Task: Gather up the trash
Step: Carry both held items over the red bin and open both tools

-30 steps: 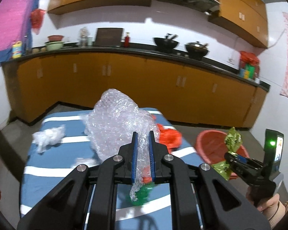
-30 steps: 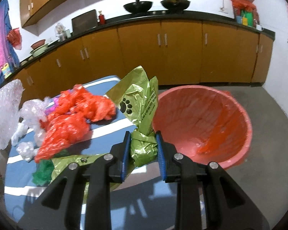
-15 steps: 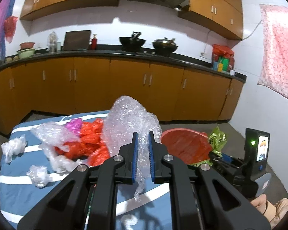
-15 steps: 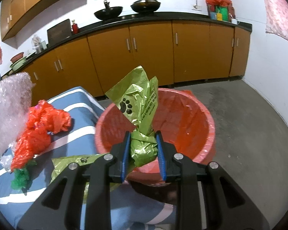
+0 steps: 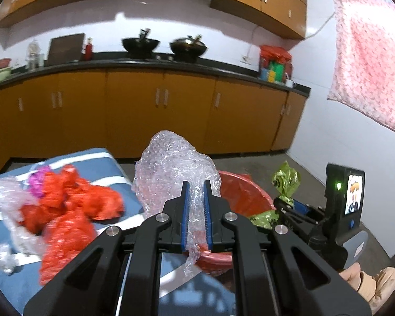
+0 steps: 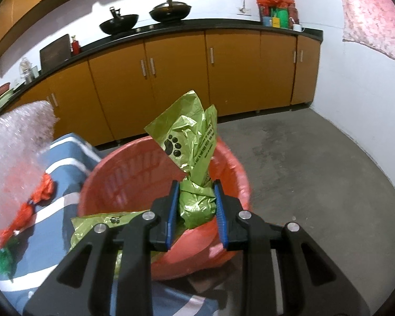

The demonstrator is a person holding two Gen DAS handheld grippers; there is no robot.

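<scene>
The right gripper (image 6: 196,205) clamps a knotted green bag (image 6: 194,158) directly over the red basket (image 6: 113,181) — nearer of the two. The left gripper (image 5: 196,210) pinches bubble wrap (image 5: 171,168); the basket lies ahead, slightly right, beside the striped surface (image 5: 97,158).

Each of your wrist cameras looks forward and slightly down along its own fingers, very near them. Both views share the red basin (image 5: 243,197) (image 6: 134,181), the striped blue table (image 5: 97,163) (image 6: 65,144) and the orange cabinets (image 5: 134,115) (image 6: 176,73).
</scene>
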